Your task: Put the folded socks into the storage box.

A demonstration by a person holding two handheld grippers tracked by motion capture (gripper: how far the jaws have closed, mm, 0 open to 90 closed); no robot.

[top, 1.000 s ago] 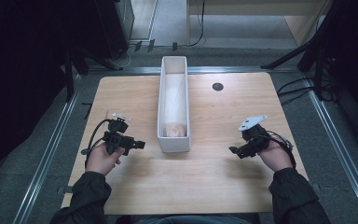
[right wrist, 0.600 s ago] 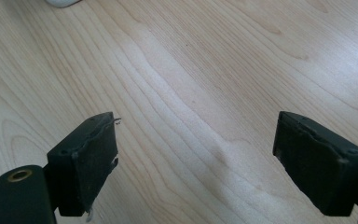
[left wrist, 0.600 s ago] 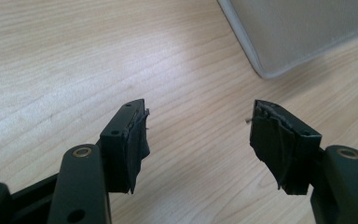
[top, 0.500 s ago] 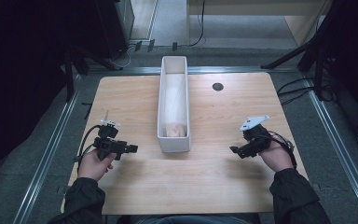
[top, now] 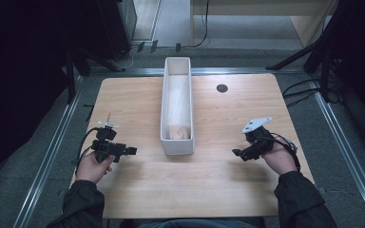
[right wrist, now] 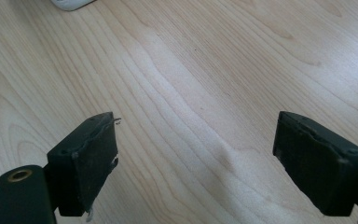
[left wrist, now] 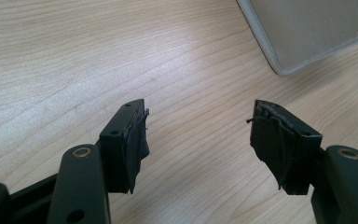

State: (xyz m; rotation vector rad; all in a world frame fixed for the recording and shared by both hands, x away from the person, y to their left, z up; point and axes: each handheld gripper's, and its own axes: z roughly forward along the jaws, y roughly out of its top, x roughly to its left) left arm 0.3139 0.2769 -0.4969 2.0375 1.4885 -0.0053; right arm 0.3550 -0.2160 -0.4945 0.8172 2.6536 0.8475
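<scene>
We see the long white rectangular plastic bin [top: 176,107] lying lengthwise on the middle of the pale wooden surface [top: 133,99]; a small beige rounded lump [top: 178,132] sits in its near end; right of its far end lies a small round black hole [top: 222,88]; our left gripper [top: 129,151] and right gripper [top: 236,153] flank its near end, well apart from it.

You have nothing to read here: no text, label, brand, number or sign shows on the surface [top: 138,185] or on the white tray [top: 176,142].
</scene>
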